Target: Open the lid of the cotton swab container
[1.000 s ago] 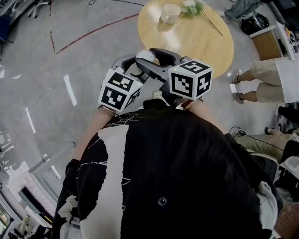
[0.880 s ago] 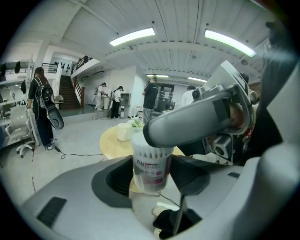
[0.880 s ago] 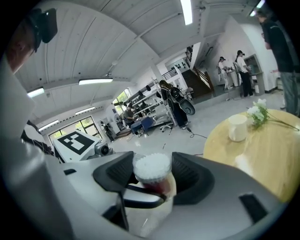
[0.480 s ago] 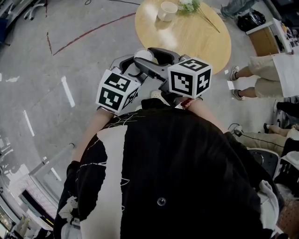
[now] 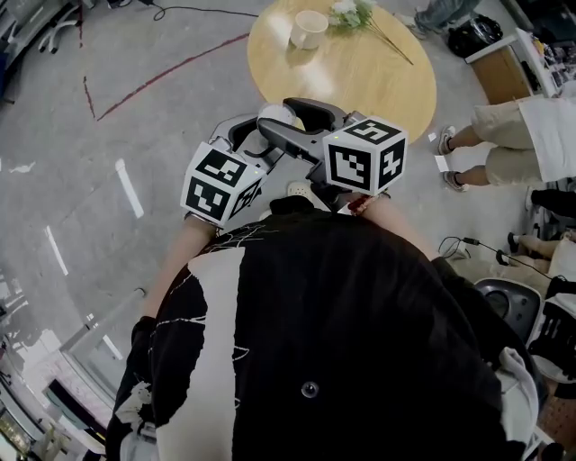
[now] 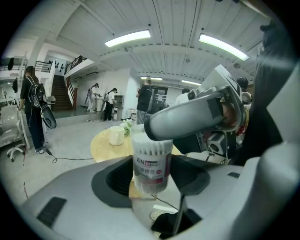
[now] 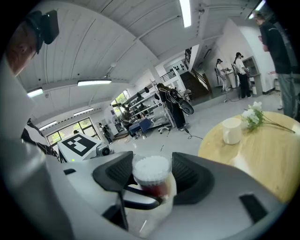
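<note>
The cotton swab container [image 6: 151, 164] is a clear upright cylinder with a red and white label, packed with white swabs. My left gripper [image 6: 150, 174] is shut on its body, one dark pad against each side. My right gripper [image 7: 151, 177] comes in from the other side, and its pads lie against the container's top [image 7: 151, 169], where the clear lid sits. In the left gripper view a grey finger of the right gripper [image 6: 187, 119] crosses over the top. In the head view both grippers meet before my chest, and only the white top [image 5: 277, 112] shows.
A round wooden table [image 5: 378, 72] stands just ahead with a white cup [image 5: 309, 27] and white flowers [image 5: 355, 13] on it. A person's legs [image 5: 504, 135] are at the right. A cable [image 5: 477, 243] and a chair [image 5: 508, 306] lie lower right.
Both grippers keep the same hold on the container. The left gripper's marker cube has sunk slightly down-left, and the head view has drifted a little.
</note>
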Tool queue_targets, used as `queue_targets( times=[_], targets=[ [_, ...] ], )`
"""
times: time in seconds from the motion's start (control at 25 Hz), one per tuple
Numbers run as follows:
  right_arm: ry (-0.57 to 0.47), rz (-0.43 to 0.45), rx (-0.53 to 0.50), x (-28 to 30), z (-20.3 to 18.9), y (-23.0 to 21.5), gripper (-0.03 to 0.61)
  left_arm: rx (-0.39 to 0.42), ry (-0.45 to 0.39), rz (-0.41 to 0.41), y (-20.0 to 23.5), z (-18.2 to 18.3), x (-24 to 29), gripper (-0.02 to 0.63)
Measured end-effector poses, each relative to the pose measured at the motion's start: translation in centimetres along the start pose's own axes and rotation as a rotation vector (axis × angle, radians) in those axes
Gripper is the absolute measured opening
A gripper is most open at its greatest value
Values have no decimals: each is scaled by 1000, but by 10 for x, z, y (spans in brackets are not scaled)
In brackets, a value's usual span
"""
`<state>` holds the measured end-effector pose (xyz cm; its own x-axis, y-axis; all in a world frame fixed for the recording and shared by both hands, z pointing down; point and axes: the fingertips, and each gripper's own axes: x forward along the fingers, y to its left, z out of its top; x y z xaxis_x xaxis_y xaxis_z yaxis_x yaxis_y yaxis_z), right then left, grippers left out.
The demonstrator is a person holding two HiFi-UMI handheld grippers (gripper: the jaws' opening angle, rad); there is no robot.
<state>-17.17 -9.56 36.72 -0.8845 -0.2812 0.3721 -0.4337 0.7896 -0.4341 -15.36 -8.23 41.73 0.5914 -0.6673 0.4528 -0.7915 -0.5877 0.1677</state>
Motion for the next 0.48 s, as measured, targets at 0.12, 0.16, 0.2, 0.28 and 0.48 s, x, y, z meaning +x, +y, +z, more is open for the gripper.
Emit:
queue_targets(
  times=[0.12,0.16,0.2,0.28,0.48],
  targets=[
    [-14,-10,-5,-2,7,-8,270,7,1,-6,1,4,6,258],
    [-15,-11,-8,-3,9,-9,269,6,-1,-7,2,5,7,258],
    [-16,-12,-12,-4,11,-11,268,4,-4,-7,2,7,8,258],
    [-22,-18,-20,-6,15,-13,268,4,-6,-8,3,11,11,258],
    [-51,-30,-37,-10,30,-20,268,6,-12,-18,4,20,18,258]
  ],
)
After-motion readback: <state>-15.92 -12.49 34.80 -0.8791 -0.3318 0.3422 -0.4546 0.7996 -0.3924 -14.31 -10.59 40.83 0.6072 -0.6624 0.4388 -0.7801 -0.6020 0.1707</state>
